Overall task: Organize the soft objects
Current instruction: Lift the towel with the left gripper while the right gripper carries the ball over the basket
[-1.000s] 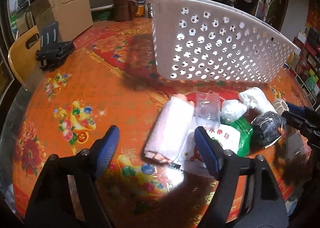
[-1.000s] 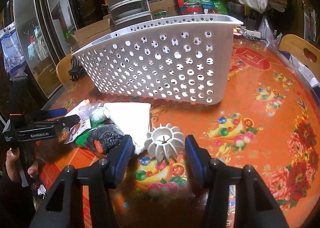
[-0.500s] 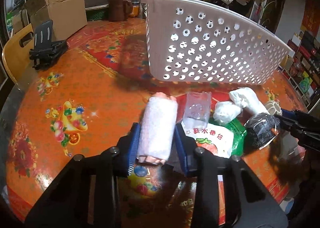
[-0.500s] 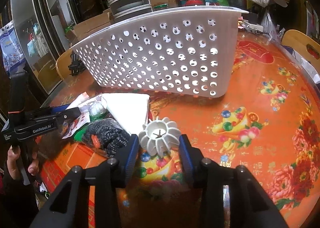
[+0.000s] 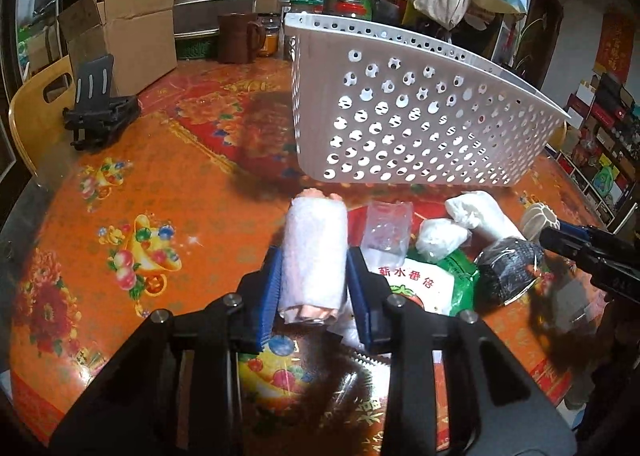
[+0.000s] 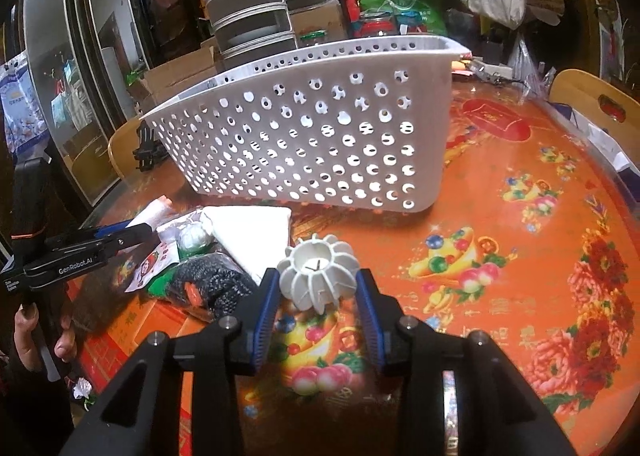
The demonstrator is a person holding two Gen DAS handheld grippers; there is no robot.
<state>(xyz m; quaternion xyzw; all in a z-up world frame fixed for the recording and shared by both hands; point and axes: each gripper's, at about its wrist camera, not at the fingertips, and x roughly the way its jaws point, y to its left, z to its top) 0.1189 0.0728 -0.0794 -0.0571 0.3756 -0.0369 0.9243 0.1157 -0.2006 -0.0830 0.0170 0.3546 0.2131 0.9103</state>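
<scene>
Over the last second both tools have closed in from wide-spread fingers to a grip. In the left wrist view, the left tool [image 5: 314,288] is now clamped on the rolled white fleecy towel with a pink core [image 5: 314,252], blue pads pressed against both long sides near the roll's near end; gripping across the roll rather than end-on looks meant to keep it from unrolling when lifted. The roll lies just in front of the white perforated plastic basket [image 5: 400,116], which stands on the orange flowered desk [image 5: 140,196], and its pile looks plush and slightly squashed at the pads. Right of the roll, still in front of the basket, sit a clear plastic bag [image 5: 387,230], two white wrapped bundles [image 5: 476,212], a green-and-white printed packet [image 5: 424,280] and a black knitted bundle in film [image 5: 506,270]. In the right wrist view, the right tool [image 6: 318,296] has its fingers drawn in around the white ribbed flower-shaped plastic piece [image 6: 318,274], which sits in front of the basket's right half; the pads look to be touching its ribs, though how firmly is unclear. A folded white cloth [image 6: 252,234] lies just left of it, between it and the basket. Both picks seem bound for the basket.
</scene>
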